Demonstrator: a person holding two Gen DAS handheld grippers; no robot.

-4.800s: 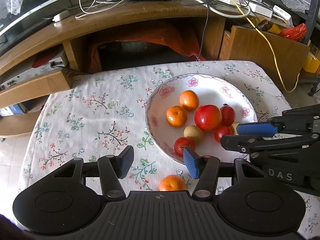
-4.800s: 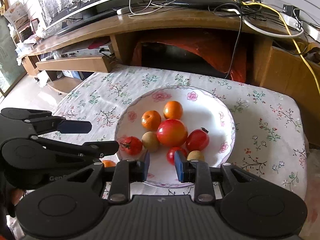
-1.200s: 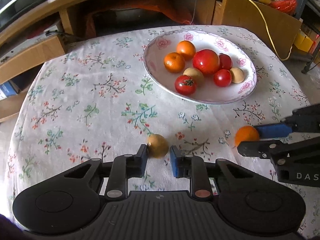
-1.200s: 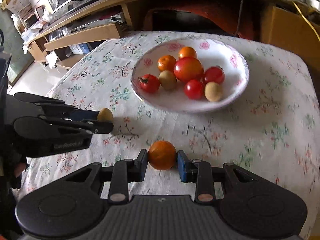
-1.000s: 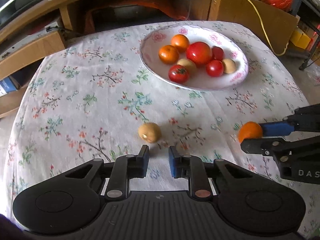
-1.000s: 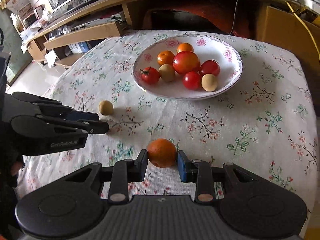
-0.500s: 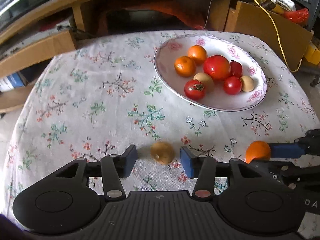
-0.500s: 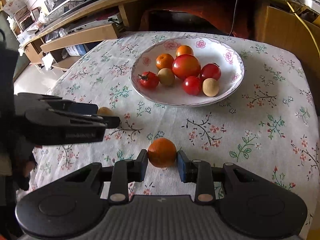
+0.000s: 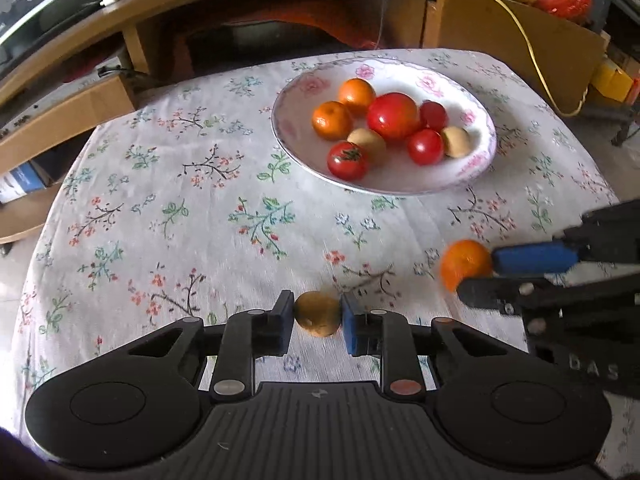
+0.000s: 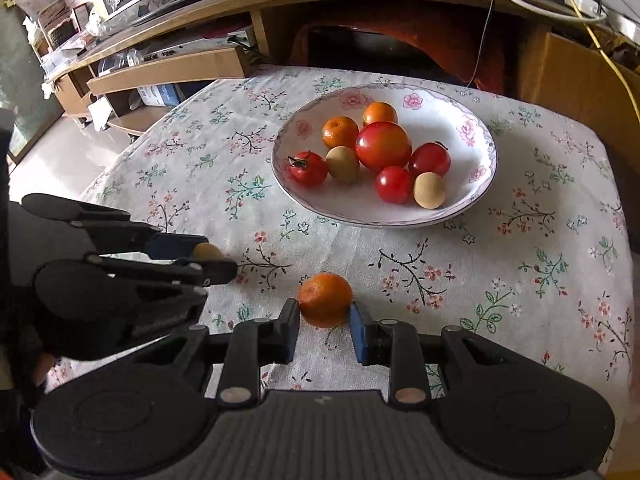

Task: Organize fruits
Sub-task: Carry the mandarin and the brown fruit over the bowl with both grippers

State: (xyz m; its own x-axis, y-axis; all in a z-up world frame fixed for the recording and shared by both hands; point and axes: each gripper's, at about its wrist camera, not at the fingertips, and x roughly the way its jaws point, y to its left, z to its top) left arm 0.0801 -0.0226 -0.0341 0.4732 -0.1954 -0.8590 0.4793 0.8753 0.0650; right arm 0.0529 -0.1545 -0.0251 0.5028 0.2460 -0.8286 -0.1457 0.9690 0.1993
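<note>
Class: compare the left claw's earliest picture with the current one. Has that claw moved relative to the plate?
Yes. The left claw has backed away from the plate, which now lies farther ahead, and is closed on a small tan fruit.

Counter cloth (image 10: 520,280): white w/ small floral print, pink/red blossoms, green leaves, dark twigs.
Btwn left gripper (image 9: 318,314) jaws: tan-brown round fruit (image 9: 318,314). Gripper black, blue pads.
Btwn right gripper (image 10: 325,322) jaws: orange mandarin (image 10: 325,300). Same black body, blue pads.
Ahead of both jaws: plate (image 10: 472,128), white, pink flower motifs round rim. In it: 2 orange mandarins, 1 big red-orange tomato (image 10: 383,146), 3 smaller red tomatoes, 2 tan fruits.
</note>
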